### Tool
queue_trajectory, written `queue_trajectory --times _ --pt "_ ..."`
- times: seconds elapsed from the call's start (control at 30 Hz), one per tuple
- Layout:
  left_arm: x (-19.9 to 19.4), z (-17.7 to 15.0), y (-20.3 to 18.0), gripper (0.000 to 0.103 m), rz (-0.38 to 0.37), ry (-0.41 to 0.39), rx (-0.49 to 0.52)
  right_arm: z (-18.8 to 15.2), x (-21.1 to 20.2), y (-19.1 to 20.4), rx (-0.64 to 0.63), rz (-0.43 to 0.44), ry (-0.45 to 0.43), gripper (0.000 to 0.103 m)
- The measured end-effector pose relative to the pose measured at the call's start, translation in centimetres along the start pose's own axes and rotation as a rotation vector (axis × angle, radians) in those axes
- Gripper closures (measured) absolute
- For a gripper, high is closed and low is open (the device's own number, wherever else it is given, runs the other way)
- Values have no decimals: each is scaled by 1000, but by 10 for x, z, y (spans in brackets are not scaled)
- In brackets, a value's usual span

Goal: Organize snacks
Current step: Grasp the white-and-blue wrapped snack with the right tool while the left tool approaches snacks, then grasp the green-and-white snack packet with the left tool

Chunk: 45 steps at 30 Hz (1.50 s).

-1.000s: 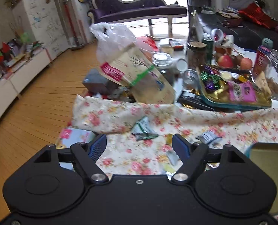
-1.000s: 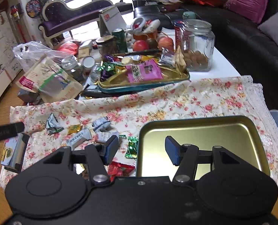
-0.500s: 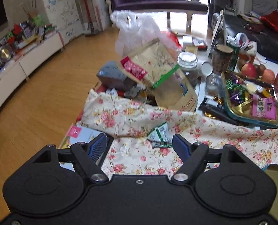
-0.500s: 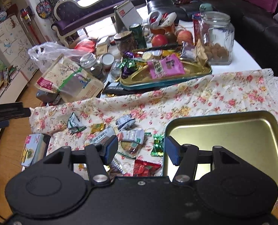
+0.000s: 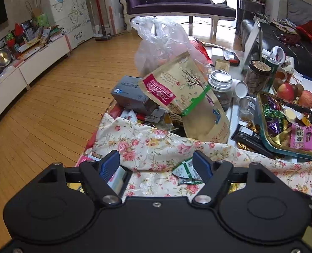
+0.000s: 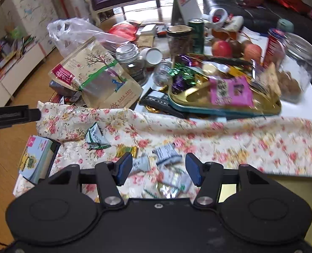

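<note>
Snacks (image 6: 166, 164) blur on the floral cloth (image 6: 229, 135) beneath the spread, empty right claw (image 6: 159, 165); left claw (image 5: 156, 164) likewise spread.

Left claw (image 5: 156, 164), right claw (image 6: 159, 169): matte black bodies, blue ribbed pads, silver screws.

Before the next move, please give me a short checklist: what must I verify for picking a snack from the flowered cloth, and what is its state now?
1. Right gripper open and holding nothing: ok.
2. Left gripper open and holding nothing: ok.
3. Target between the right fingers: ok, the small white snack packets lie there on the flowered cloth.
4. Height of the right fingers over the packets: cannot tell, the view is blurred.
5. Green-and-white packet reachable by the left gripper: ok, it lies by its right finger.
6. Empty gold tray ready to receive snacks: ok, its visible part is bare.
</note>
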<state>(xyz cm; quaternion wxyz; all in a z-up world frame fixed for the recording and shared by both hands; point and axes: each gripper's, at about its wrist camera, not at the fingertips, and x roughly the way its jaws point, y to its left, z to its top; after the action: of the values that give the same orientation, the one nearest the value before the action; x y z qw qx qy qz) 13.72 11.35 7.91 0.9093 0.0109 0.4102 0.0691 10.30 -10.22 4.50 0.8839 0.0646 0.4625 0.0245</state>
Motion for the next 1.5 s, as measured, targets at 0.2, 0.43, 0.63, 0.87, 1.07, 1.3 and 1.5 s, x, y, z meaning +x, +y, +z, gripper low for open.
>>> queue_trajectory --times 0.2,0.43,0.63,0.87,1.07,1.3,1.5 --pt "13 0 4 26 -66 65 -4 23 64 5 48 4 91 44" --pt "29 -5 -3 26 -124 176 -36 19 116 -5 65 -17 196 46" --pt "27 -6 -5 28 -138 182 -58 20 141 -16 66 -38 216 52" --pt "34 -9 -9 28 -126 206 -25 13 158 -10 22 -52 241 52" --pt "38 -17 -15 28 -124 227 8 6 168 -5 3 -83 256 56" --pt "53 -14 -11 28 -139 257 -62 10 145 -4 43 -42 236 69" --pt "81 -7 -21 28 -116 282 -67 19 96 -6 94 26 190 69"
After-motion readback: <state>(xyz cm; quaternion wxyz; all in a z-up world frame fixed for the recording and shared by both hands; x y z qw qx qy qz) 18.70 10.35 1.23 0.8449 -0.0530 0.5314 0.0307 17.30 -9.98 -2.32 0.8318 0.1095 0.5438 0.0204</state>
